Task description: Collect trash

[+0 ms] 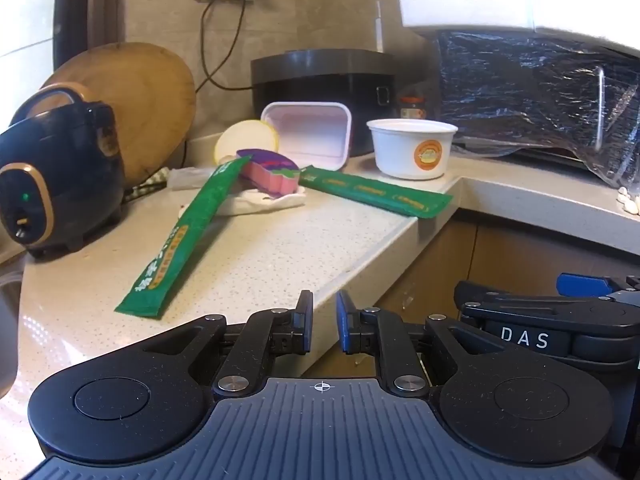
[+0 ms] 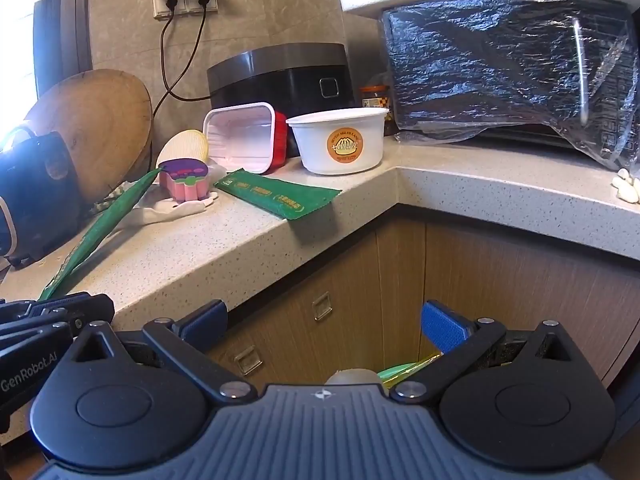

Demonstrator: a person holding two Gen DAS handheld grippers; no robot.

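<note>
Green wrappers (image 1: pixel 182 236), speckled beige countertop (image 1: pixel 260 264)

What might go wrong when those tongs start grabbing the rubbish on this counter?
The far green wrapper juts over the counter edge, so a nudge may drop it to the floor. The near wrapper leans on the pink sponge; pulling it may drag the sponge along. The white bowl is wide, perhaps awkward for the right tongs.
</note>
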